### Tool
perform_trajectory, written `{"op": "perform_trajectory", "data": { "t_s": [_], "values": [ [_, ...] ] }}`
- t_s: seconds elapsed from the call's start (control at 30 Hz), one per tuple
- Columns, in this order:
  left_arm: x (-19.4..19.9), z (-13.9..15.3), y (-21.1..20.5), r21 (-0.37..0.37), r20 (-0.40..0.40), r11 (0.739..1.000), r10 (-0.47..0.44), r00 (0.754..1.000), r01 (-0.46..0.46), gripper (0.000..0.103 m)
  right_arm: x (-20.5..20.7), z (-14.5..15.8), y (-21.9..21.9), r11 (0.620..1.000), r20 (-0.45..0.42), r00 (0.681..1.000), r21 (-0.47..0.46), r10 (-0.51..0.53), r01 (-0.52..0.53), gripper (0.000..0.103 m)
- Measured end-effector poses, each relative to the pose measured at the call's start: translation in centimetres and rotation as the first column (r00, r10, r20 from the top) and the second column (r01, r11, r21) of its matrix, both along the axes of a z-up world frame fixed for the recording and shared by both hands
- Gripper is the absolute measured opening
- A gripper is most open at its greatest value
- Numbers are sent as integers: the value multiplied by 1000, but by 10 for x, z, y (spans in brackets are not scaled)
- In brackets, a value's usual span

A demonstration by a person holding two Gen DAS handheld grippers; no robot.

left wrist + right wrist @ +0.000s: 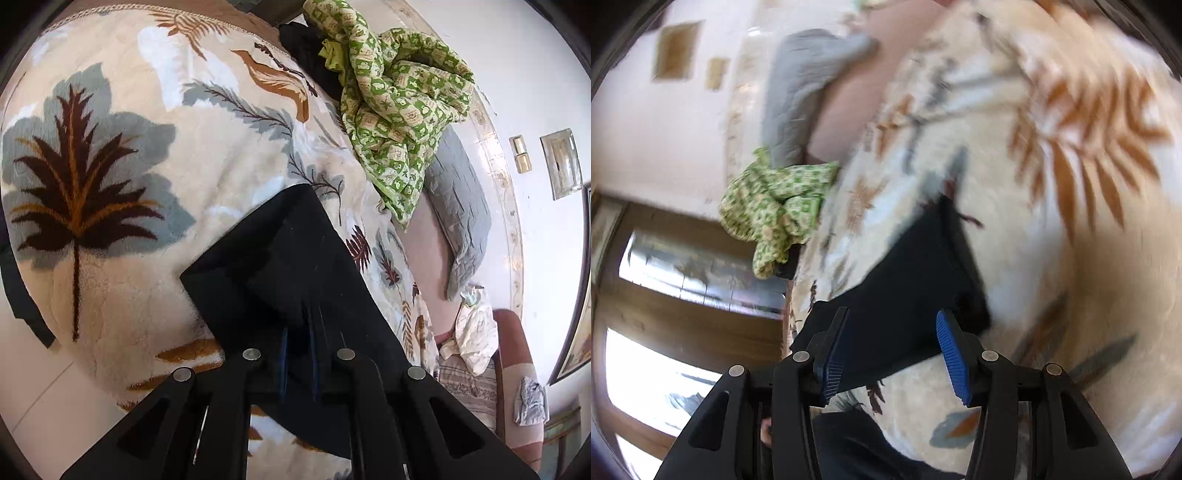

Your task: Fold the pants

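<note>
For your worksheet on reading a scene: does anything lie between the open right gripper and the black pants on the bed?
Nothing visible does. The right gripper stands open directly over the black pants, with only bare patterned blanket around them. The green quilt lies well off to the side.

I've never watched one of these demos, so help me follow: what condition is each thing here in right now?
Black pants: partly folded, lying on the blanket.
Left hand-held gripper: shut on the black pants.
Right hand-held gripper: open, straddling the pants.
Leaf-print blanket: spread flat.
Green quilt: crumpled in a heap.
</note>
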State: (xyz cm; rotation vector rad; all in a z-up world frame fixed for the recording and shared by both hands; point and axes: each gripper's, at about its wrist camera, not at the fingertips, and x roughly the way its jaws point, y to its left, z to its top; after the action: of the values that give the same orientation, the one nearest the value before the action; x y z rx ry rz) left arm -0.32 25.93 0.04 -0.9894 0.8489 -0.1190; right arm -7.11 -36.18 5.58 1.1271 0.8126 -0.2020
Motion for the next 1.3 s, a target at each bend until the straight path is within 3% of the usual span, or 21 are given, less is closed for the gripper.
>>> {"op": "perform_trajectory", "data": {
  "t_s": [0.1,0.33,0.8,1.0,1.3],
  "values": [
    [1,1,0,8,6,1000,-3,1000,3,8,-2,-11,-4,999,-31,999,42,-33,34,49],
    [2,10,1,58,29,998,-11,1000,10,4,-4,-11,-4,998,-49,997,35,-53,54,46],
    [-29,16,7,99,18,995,-30,999,28,4,-3,-6,-2,999,-119,992,-39,-29,25,46],
    [-22,17,4,100,10,995,-28,1000,27,4,-16,-17,6,993,-54,998,109,-45,51,49],
    [-20,10,2,83,-5,996,-21,1000,21,4,-2,-23,7,993,-76,995,92,-65,72,49]
  ]
}}
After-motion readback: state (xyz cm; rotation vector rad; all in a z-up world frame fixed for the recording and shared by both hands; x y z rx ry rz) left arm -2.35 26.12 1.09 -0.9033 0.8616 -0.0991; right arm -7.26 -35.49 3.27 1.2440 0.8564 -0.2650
